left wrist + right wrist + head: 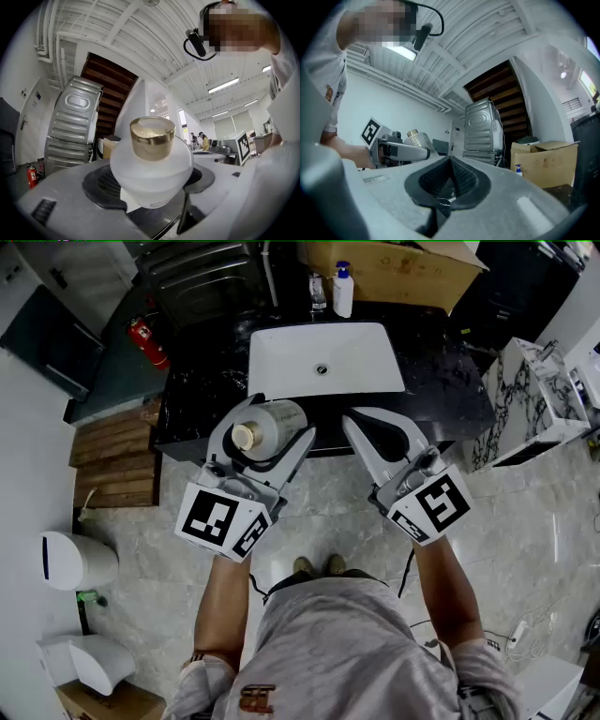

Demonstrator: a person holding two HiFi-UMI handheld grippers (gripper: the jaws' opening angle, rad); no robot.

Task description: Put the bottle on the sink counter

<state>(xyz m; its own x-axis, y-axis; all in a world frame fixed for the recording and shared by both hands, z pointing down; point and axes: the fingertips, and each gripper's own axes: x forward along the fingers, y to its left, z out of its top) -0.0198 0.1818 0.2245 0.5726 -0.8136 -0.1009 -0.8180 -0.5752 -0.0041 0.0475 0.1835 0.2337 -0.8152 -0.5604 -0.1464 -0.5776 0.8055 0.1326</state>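
Note:
My left gripper (pixel 277 420) is shut on a frosted white bottle (pixel 272 424) with a gold cap (pixel 246 436), and holds it in the air over the front edge of the black sink counter (pixel 202 381). The bottle lies roughly level, cap toward me. In the left gripper view the bottle (pixel 152 166) fills the space between the jaws, its cap (pixel 152 136) facing the camera. My right gripper (pixel 362 418) is shut with nothing in it, beside the left one at the counter's front edge; its pads meet (pixel 450 161). The white basin (pixel 323 357) lies just beyond both grippers.
At the back of the counter stand a pump bottle (pixel 343 289) and a small glass (pixel 318 292), with a cardboard box (pixel 394 273) behind. A fire extinguisher (pixel 148 341) and wooden steps (pixel 112 456) are at the left, a marble-topped stand (pixel 530 399) at the right.

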